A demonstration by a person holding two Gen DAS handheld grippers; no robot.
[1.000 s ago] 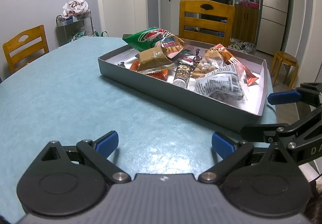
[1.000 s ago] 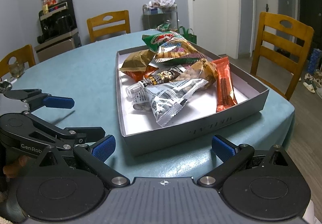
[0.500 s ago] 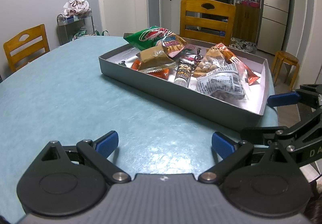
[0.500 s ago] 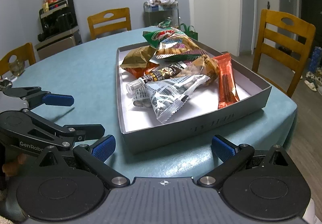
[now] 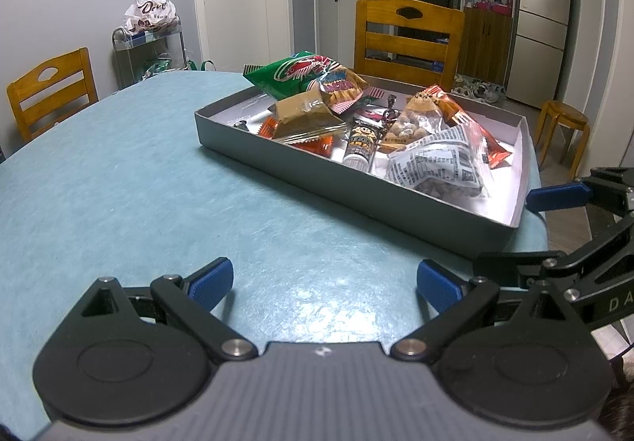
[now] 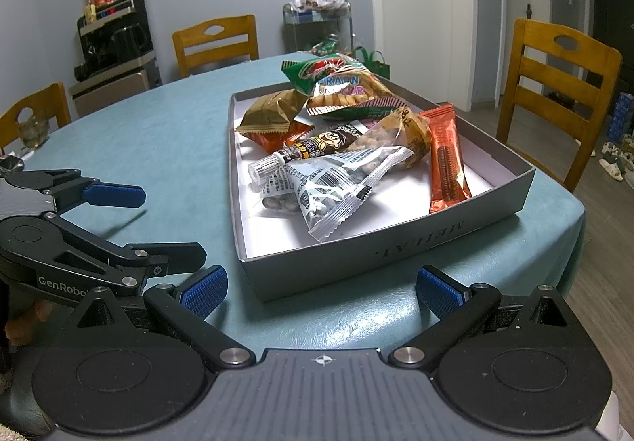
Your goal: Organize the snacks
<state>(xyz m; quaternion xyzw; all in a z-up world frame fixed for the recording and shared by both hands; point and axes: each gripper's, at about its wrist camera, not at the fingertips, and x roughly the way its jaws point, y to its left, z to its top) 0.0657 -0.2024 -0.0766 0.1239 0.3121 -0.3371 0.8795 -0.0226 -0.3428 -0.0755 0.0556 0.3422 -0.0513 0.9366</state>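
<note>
Snacks lie piled in a grey tray [image 6: 400,254] on the teal table [image 5: 130,187]: a green prawn-cracker bag [image 6: 337,78], a brown packet [image 6: 271,114], a clear nut bag [image 6: 337,187], a tube [image 6: 313,149] and an orange biscuit pack [image 6: 447,159]. Left gripper [image 5: 324,281] hovers over bare tabletop beside the tray, jaws spread wide, holding nothing. Right gripper [image 6: 321,288] sits before the tray's near wall, jaws likewise spread and unloaded.
</note>
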